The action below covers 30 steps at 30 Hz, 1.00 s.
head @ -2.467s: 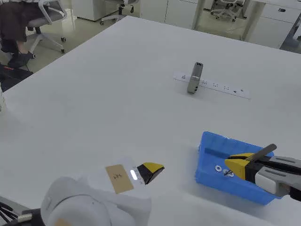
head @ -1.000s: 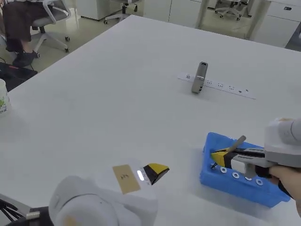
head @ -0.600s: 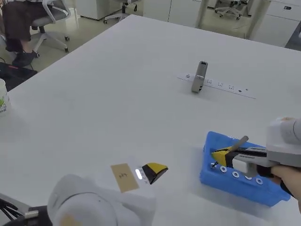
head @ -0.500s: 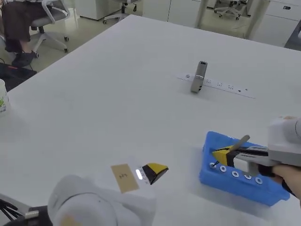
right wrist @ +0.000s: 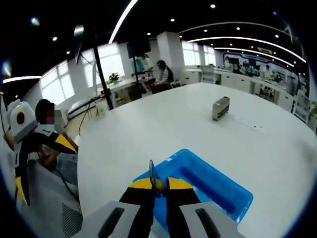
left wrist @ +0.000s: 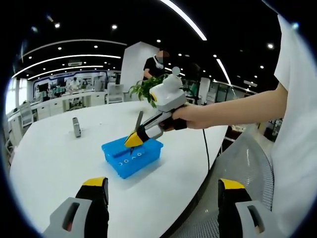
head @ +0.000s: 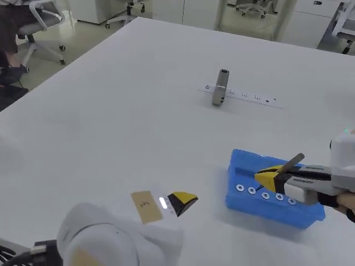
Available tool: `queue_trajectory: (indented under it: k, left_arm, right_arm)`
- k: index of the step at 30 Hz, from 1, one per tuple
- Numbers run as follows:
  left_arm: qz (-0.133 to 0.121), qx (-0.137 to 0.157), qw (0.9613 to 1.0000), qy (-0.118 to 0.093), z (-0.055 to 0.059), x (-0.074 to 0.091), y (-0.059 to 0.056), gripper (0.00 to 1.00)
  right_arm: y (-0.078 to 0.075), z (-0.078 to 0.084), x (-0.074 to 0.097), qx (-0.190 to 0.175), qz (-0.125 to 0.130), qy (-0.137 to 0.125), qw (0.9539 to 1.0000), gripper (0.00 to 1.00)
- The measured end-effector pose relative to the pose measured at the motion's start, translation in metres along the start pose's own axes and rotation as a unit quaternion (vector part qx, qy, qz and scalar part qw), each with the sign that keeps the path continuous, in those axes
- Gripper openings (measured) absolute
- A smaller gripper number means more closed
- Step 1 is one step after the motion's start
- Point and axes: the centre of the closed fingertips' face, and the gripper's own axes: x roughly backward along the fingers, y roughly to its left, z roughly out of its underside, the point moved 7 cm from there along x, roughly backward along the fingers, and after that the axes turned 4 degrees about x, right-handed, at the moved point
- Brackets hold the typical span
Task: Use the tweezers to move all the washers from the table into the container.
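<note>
A blue container sits on the white table near the front right, with several washers in a row inside it. My right gripper hovers over the container's middle, shut on the grey tweezers, whose rear end sticks up and back. In the right gripper view the tweezers point down over the container between the closed jaws of the right gripper. My left gripper is open and holds nothing, well short of the container. In the head view its yellow tip shows left of the container.
A small grey device stands at the left end of a white strip toward the back of the table. Office chairs and desks lie beyond the far edge. A person's hand holds the right gripper.
The right gripper with the tweezers has shifted to the right over the container and risen slightly. The head camera has moved, shifting the whole scene. The left gripper stays put.
</note>
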Motion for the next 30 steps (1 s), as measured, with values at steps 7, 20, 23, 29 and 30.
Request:
queue_trajectory:
  k: [7, 20, 23, 29, 30]
  left_arm:
    - [0.013, -0.009, 0.9999, 0.003, -0.007, -0.009, -0.013, 0.91]
    - [0.044, -0.028, 0.9986, 0.004, -0.035, -0.034, -0.034, 0.68]
    - [0.066, -0.04, 0.997, 0.003, -0.044, -0.041, -0.04, 0.6]
    - [0.121, -0.049, 0.9914, 0.008, -0.058, -0.054, -0.046, 0.35]
    - [0.126, -0.052, 0.9906, 0.009, -0.061, -0.057, -0.045, 0.31]
  right_arm:
    - [0.012, 0.002, 0.027, 0.001, -0.003, -0.013, 0.9999, 0.04]
    - [0.029, 0.034, 0.064, 0.026, -0.062, 0.017, 0.9976, 0.04]
    - [0.032, 0.042, 0.07, 0.037, -0.079, 0.028, 0.9958, 0.04]
    - [0.045, 0.059, 0.077, 0.052, -0.111, 0.059, 0.9907, 0.04]
    - [0.047, 0.061, 0.079, 0.057, -0.113, 0.064, 0.9899, 0.04]
